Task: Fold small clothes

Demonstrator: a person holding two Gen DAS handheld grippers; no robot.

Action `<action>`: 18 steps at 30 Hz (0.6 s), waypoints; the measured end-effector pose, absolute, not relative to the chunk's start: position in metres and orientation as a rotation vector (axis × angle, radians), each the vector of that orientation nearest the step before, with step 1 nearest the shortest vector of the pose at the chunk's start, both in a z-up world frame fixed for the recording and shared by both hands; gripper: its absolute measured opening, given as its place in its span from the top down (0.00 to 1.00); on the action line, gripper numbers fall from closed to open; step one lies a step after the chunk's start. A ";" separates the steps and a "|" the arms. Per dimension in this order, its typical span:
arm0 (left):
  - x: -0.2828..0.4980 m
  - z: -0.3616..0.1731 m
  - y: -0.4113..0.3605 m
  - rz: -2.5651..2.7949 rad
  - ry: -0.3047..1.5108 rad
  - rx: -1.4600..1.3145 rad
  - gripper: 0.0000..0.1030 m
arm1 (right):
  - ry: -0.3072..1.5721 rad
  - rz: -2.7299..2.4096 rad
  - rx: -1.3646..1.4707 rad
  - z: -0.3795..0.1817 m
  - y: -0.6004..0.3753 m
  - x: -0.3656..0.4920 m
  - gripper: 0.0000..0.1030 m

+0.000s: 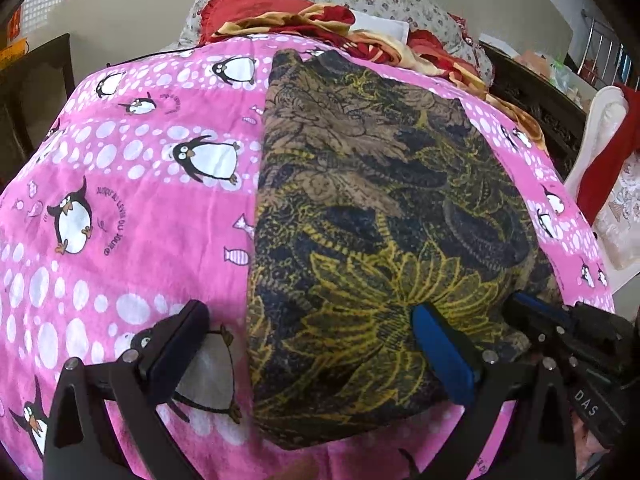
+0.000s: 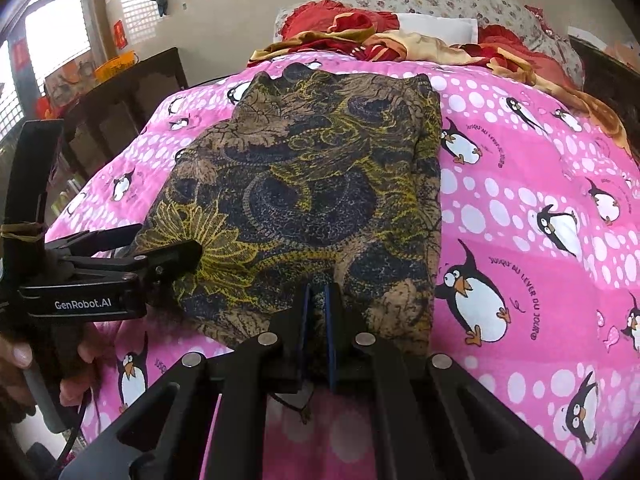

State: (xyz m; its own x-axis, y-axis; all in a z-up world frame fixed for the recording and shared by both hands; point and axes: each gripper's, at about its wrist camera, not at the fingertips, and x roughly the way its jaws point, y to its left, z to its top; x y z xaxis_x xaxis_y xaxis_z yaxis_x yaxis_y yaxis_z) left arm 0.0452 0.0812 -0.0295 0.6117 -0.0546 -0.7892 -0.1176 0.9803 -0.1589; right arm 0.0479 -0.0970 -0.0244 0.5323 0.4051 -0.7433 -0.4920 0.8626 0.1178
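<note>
On the left, our left gripper (image 1: 308, 344) holds its jaws wide open straddling the near left edge of the dark, yellow-flowered patterned cloth garment (image 1: 380, 220), one pad on the pink penguin-print bedspread (image 1: 120, 220). The garment's long axis runs away from us up the bed. Further right, our right gripper (image 2: 317, 316) is clamped onto the near hem.

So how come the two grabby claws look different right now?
The left gripper has its jaws spread wide open, while the right gripper is pinched shut. The left one holds nothing, one finger on the pink penguin blanket and one on the brown flowery cloth; the right one clamps that cloth's near edge. Both are black with blue pads.
</note>
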 end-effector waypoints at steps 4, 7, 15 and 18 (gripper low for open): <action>0.046 -0.021 0.081 0.011 0.947 -0.177 0.00 | 0.902 0.524 -0.131 -0.018 -0.094 0.052 0.98; 0.046 0.012 0.093 -0.001 0.892 -0.183 0.00 | 0.856 0.508 -0.156 0.012 -0.092 0.057 0.97; 0.177 0.050 0.114 0.023 0.872 -0.316 0.00 | 0.743 0.364 -0.049 0.063 -0.070 0.152 0.79; 0.219 0.034 0.115 0.074 0.930 -0.345 0.00 | 0.783 0.300 0.012 0.051 -0.060 0.194 0.79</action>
State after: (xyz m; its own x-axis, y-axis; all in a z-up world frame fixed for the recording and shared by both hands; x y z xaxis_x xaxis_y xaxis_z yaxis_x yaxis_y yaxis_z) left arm 0.2186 0.1150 0.0343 0.5993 -0.0854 -0.7960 -0.2096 0.9429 -0.2590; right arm 0.1938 -0.0602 0.0510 0.6688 0.2706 -0.6924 -0.2618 0.9575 0.1212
